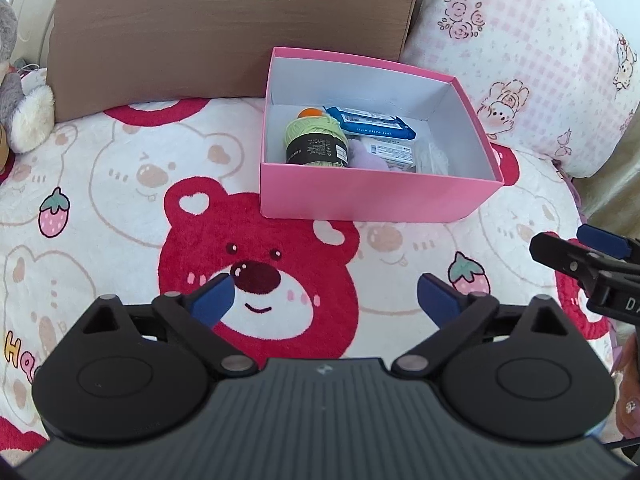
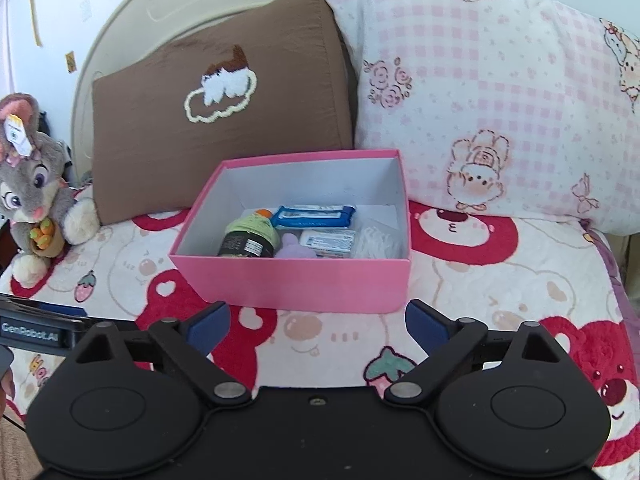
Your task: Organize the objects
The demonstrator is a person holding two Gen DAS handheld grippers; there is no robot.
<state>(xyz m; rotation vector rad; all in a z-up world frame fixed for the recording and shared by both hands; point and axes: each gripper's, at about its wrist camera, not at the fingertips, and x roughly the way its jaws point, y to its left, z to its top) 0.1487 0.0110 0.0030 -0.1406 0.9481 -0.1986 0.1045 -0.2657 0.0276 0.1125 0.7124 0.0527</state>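
- Two hand-held grippers show, each with blue pads spread wide and nothing between them: the left gripper (image 1: 325, 300) fills the lower half of the left wrist view, the right gripper (image 2: 318, 330) the lower half of the right wrist view.
- Both hang above a bear-print blanket (image 1: 120, 184), short of the box, touching nothing.
- In the left wrist view the right gripper's black fingers also poke in at the right edge, mid-height.
- One pink box (image 1: 372, 196), open-topped with a white inside, sits on the blanket just above centre in both views.
- It stands just in front of a brown pillow (image 1: 224, 36) at upper left and near a pink checked pillow (image 1: 532, 64) at upper right.
- Inside the box, at its left, lies a green yarn ball (image 1: 316, 140) with a dark paper band; an orange ball (image 1: 311, 113) peeks out behind it.
- A blue wipes packet (image 1: 378, 122) lies across the back of the box.
- In front of it are a lilac soft thing (image 1: 366, 156) and a white flat packet (image 1: 394, 152).
- Something white and fluffy fills the box's right corner; what it is cannot be told.
- One grey plush rabbit (image 2: 30, 192) sits at the left edge of the right wrist view, on the blanket beside the brown pillow.
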